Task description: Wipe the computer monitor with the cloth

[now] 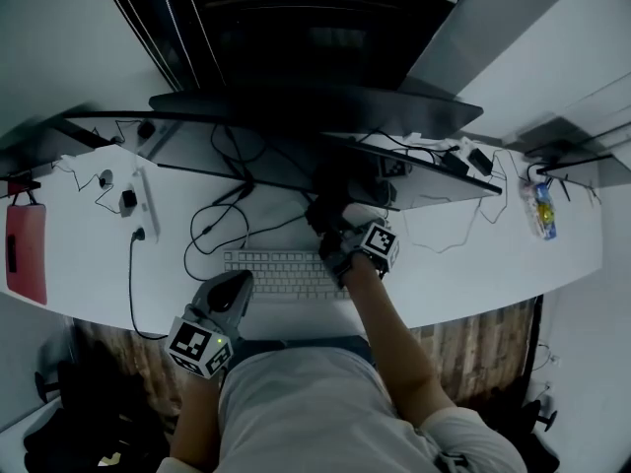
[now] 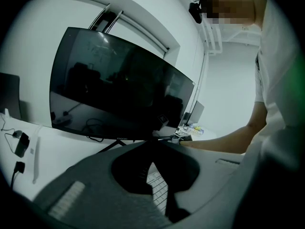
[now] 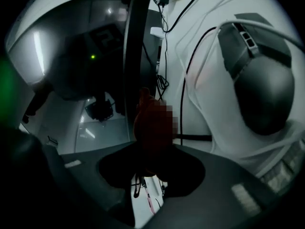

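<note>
The white worktop [image 1: 473, 254] lies under both pairs of jaws, and the wide curved monitor [image 2: 119, 94] stands ahead of them. The keyboard [image 1: 281, 272] sits just ahead of the left gripper [image 1: 235, 286], whose jaws are pressed together on nothing and held low, seemingly to keep clear. The right gripper [image 1: 327, 217] reaches to the monitor's lower edge. Its jaws pinch the dark red cloth [image 3: 143, 123], which juts past the tips, likely so that fabric rather than jaw meets the screen.
</note>
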Demonstrator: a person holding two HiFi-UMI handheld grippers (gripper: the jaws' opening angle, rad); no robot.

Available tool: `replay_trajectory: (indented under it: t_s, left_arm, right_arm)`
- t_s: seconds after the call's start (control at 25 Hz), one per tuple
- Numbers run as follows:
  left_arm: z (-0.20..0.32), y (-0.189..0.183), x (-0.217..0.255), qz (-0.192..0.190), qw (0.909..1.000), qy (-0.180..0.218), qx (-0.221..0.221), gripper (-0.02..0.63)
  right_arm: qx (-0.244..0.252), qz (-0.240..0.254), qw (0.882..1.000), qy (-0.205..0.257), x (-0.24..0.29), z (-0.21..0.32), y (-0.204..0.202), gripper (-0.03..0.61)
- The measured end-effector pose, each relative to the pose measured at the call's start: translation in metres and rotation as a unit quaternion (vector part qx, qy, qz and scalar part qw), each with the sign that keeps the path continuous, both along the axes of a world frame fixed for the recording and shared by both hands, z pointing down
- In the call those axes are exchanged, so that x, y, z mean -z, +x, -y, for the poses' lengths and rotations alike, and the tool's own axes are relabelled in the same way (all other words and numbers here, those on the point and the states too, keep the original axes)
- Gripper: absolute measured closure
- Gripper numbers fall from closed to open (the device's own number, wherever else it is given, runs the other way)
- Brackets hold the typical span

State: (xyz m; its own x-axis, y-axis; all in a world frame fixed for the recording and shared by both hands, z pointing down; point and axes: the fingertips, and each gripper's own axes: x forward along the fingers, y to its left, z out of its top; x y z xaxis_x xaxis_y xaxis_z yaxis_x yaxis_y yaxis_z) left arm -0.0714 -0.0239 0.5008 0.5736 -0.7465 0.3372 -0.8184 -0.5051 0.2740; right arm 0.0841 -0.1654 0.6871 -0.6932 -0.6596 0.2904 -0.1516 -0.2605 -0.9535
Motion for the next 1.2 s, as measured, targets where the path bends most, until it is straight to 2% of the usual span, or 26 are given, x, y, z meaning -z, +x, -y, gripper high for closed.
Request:
replay_trajectory:
  t_s: [0.4,0.76,1.2]
  left_arm:
    - [-0.006,-0.066,-0.008,-0.016,0.9995,-0.002,0.029,0.604]
    - [-0.011,-0.136,-0.013,-0.023,0.9993,0.001,0.029,0.604]
    - [-0.027,-0.215,-0.018,-0.02,0.9991,0.0,0.038,0.604]
  right_arm:
    - [0.026,-0.04,0.999,0.019,0.012,0.009,-0.064,0.443]
    - [-0.003,-0.065,0.997,0.035,0.013,0.021,-0.117,0.445]
    - [-0.023,-0.062,0.997,0.04,0.013,0.026,-0.176,0.445]
